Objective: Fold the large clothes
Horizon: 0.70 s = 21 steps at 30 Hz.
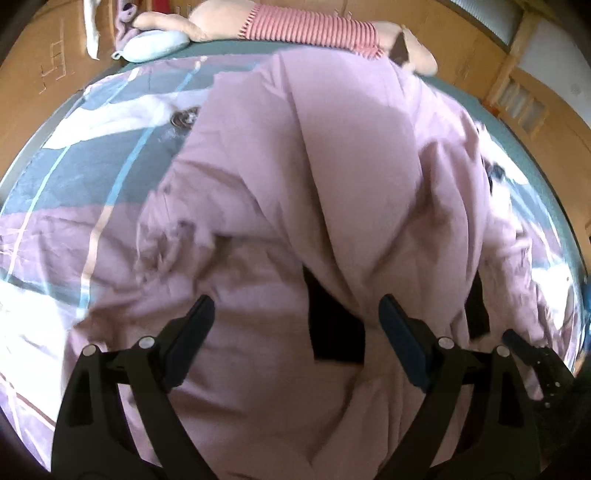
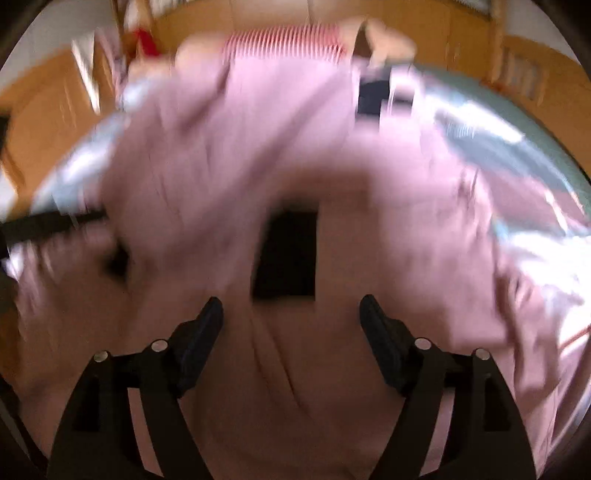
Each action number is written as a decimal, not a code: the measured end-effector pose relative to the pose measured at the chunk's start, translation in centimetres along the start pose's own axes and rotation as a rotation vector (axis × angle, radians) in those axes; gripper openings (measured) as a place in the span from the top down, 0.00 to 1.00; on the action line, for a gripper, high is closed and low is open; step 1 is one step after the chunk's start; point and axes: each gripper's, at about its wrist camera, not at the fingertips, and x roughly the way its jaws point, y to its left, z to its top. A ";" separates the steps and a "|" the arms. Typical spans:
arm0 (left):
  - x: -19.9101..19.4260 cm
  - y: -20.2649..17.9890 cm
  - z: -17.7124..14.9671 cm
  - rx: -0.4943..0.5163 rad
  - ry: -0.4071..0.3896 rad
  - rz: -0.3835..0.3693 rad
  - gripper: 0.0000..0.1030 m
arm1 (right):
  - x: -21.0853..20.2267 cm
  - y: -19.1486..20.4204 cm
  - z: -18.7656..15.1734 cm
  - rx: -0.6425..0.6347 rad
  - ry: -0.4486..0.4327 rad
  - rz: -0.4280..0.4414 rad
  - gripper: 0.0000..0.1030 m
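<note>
A large pink garment (image 1: pixel 332 166) lies rumpled across the bed, with a raised fold running down its middle. It carries black rectangular patches (image 1: pixel 332 325). My left gripper (image 1: pixel 295 306) hovers over the near part of the cloth, jaws wide apart, nothing between its fingers (image 1: pixel 199 325). The right wrist view is blurred. There the same pink garment (image 2: pixel 229 155) fills the picture, with a black patch (image 2: pixel 288 254) just ahead of my right gripper (image 2: pixel 291 306). Its jaws stand open and empty above the fabric.
The bed cover (image 1: pixel 92 166) is grey, white and purple with light blue stripes. At the far end lie a plush toy in a pink striped top (image 1: pixel 306 26) and a pale blue cushion (image 1: pixel 155 44). Wooden furniture (image 1: pixel 528 99) surrounds the bed.
</note>
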 end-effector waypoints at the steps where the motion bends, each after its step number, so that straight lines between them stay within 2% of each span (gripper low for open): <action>1: 0.6 -0.4 -0.9 0.030 0.037 -0.008 0.10 | -0.9 0.3 -0.9 -0.044 0.008 0.001 0.20; 3: 1.2 -1.6 -2.7 0.109 0.054 0.044 0.10 | -2.3 0.6 -2.2 -0.097 0.019 0.012 0.18; 5: 0.6 -2.9 -4.7 0.202 -0.008 0.124 0.10 | -3.6 0.6 -3.8 -0.146 0.033 0.009 0.17; 6: 0.3 -3.2 -5.5 0.219 -0.016 0.128 0.10 | -4.3 0.6 -4.9 -0.185 0.047 0.005 0.15; 8: -1.1 -3.2 -7.1 0.217 -0.039 0.129 0.10 | -5.0 1.2 -7.6 -0.241 0.094 0.022 0.08; 10: -3.0 -2.4 -8.6 0.175 -0.051 0.110 0.10 | -6.3 0.7 -9.3 -0.301 0.098 0.022 0.08; 11: -5.2 -1.6 -9.5 0.128 -0.074 0.078 0.11 | -7.5 0.2 -9.9 -0.300 0.085 0.036 0.08; 13: -9.3 0.2 -10.8 0.068 -0.144 0.013 0.09 | -10.8 -2.1 -10.6 -0.230 0.035 0.064 0.08; 14: -11.5 1.5 -11.8 0.044 -0.170 0.005 0.03 | -11.8 -3.5 -10.8 -0.186 0.023 0.054 0.08; 15: -12.7 2.8 -12.4 0.029 -0.171 0.017 0.02 | -12.8 -4.9 -11.0 -0.140 0.020 0.040 0.08; 16: -13.5 4.1 -13.1 0.015 -0.158 0.033 0.02 | -13.4 -7.1 -10.9 -0.071 0.035 0.023 0.07; 18: -13.6 7.6 -14.5 -0.016 -0.073 0.086 0.02 | -13.6 -10.4 -11.2 0.047 0.086 0.006 0.07; 21: -12.7 11.3 -16.3 -0.065 0.038 0.141 0.02 | -12.9 -14.5 -12.8 0.251 0.167 0.098 0.07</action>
